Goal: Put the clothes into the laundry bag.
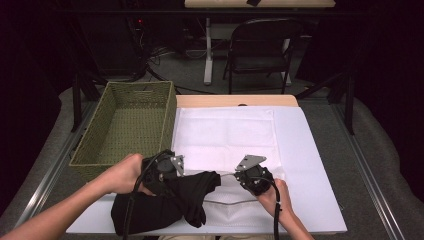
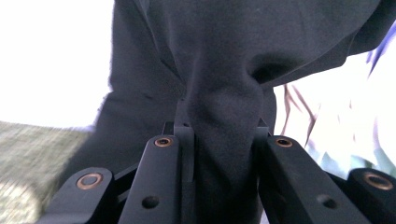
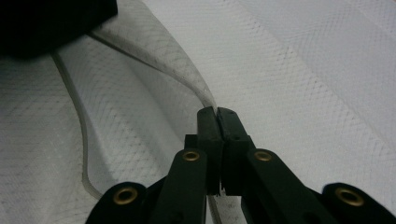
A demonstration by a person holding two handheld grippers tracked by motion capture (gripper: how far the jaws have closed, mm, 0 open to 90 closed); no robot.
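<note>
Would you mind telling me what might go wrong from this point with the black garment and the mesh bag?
The right gripper pinches only the thin rim of the white mesh bag, so it may slip free. The black garment bunched in the left gripper partly trails on the table and could snag at the bag's opening.

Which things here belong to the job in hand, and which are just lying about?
In use:
black garment
white mesh bag
left gripper
right gripper

Lying about:
green wicker basket
folding chair
</note>
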